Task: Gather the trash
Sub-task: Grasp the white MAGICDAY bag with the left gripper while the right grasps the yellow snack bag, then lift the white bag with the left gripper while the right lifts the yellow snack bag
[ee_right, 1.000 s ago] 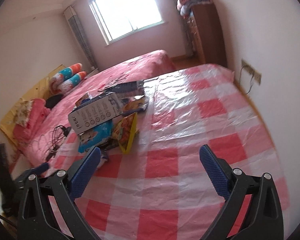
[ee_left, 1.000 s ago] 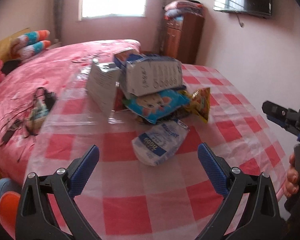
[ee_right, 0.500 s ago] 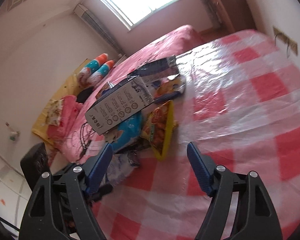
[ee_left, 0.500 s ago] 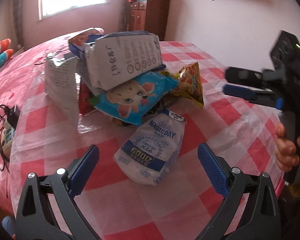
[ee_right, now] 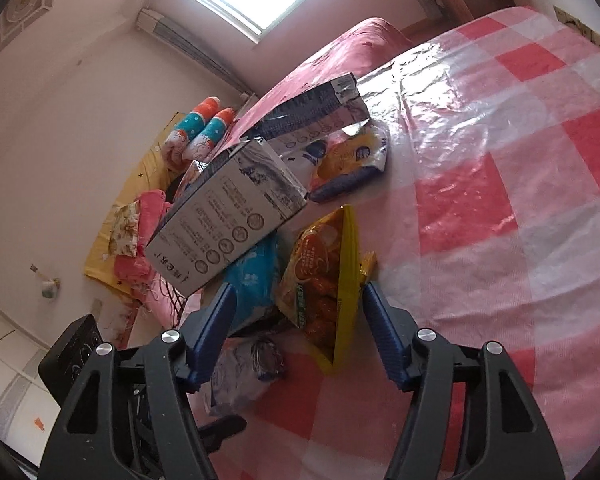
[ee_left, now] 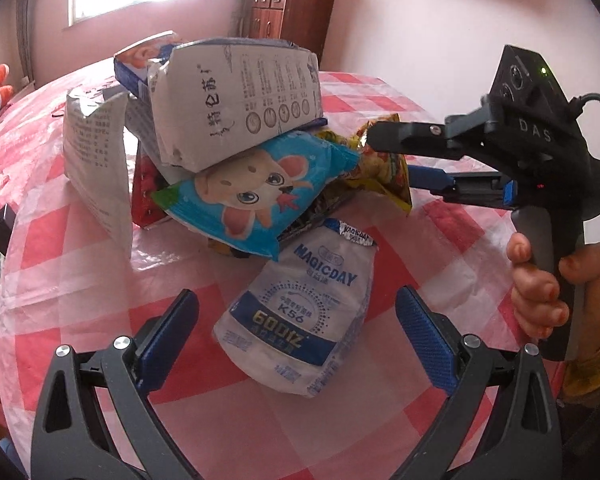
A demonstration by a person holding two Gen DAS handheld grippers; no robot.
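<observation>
- Heap of trash on a table under a red-and-white checked cloth (ee_left: 112, 292), beside a pink bed (ee_right: 364, 36).
- Grey carton (ee_left: 244, 100) on top of the heap, tilted, resting on a blue packet with a cartoon mouse (ee_left: 256, 196).
- White bag printed MAGICDAY (ee_left: 304, 312) flat on the cloth at the near edge of the heap, its top corner tucked under the blue packet.
- Left gripper (ee_left: 298, 320) spread wide, low over the cloth, jaws either side of the white bag and clear of it.
- Right gripper (ee_right: 296, 320) half open, jaws just now narrowing, straddling a yellow snack bag (ee_right: 328, 280) standing on edge; pads near both faces, contact not certain.
- Person's hand (ee_left: 548, 288) wrapped round the right gripper's handle, at the table's right edge.
</observation>
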